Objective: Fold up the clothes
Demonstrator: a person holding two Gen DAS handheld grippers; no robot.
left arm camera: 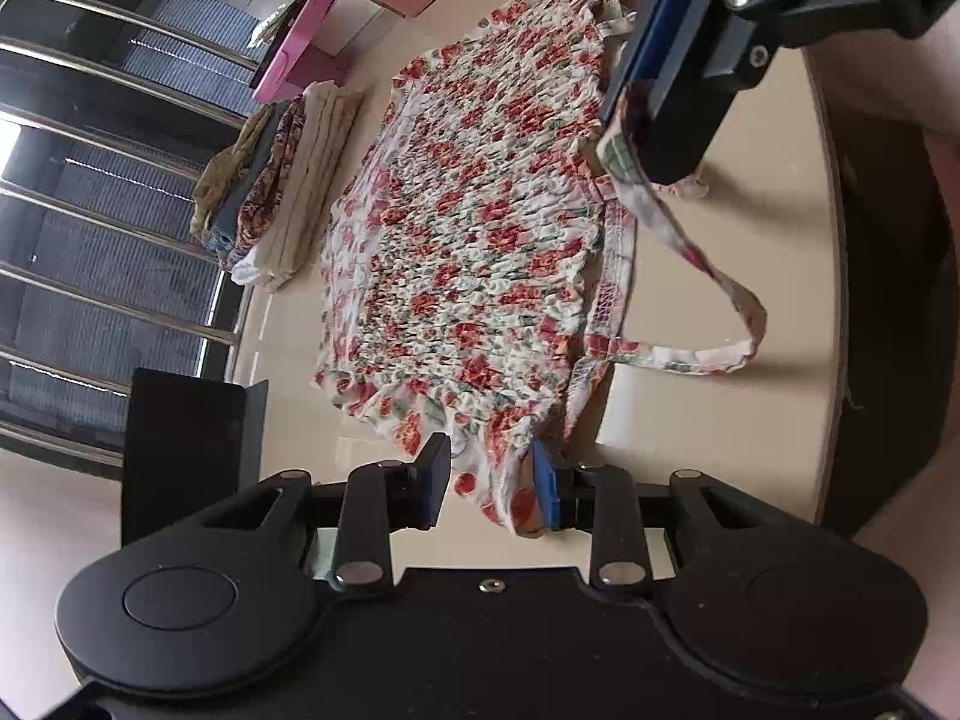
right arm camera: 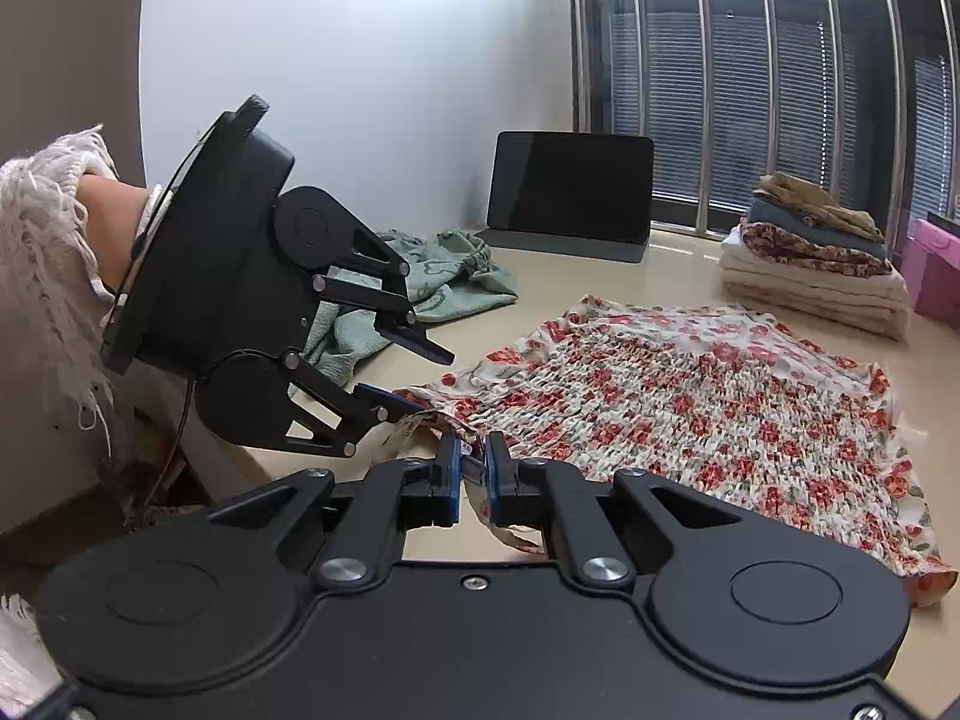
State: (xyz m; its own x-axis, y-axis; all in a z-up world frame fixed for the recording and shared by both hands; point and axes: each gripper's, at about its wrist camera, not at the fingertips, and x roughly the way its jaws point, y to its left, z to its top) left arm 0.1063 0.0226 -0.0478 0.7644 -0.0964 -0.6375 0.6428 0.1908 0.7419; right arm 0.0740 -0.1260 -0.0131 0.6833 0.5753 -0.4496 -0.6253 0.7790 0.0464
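While the beige table (right arm camera: 672,276) carries a floral smocked top (left arm camera: 480,240) spread flat at its middle, a stack of folded clothes (right arm camera: 816,264) sits beyond it by the window. At the top's near edge, the right gripper (right arm camera: 473,474) is clamped on a strap end. The left gripper (left arm camera: 489,483) stands partly apart with a corner of the hem between its fingers.

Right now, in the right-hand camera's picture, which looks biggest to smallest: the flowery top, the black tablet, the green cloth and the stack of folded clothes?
1. Red-flowered smocked top
2. Black tablet screen
3. Folded clothes stack and crumpled mint-green cloth: alike, and the cloth is partly hidden.
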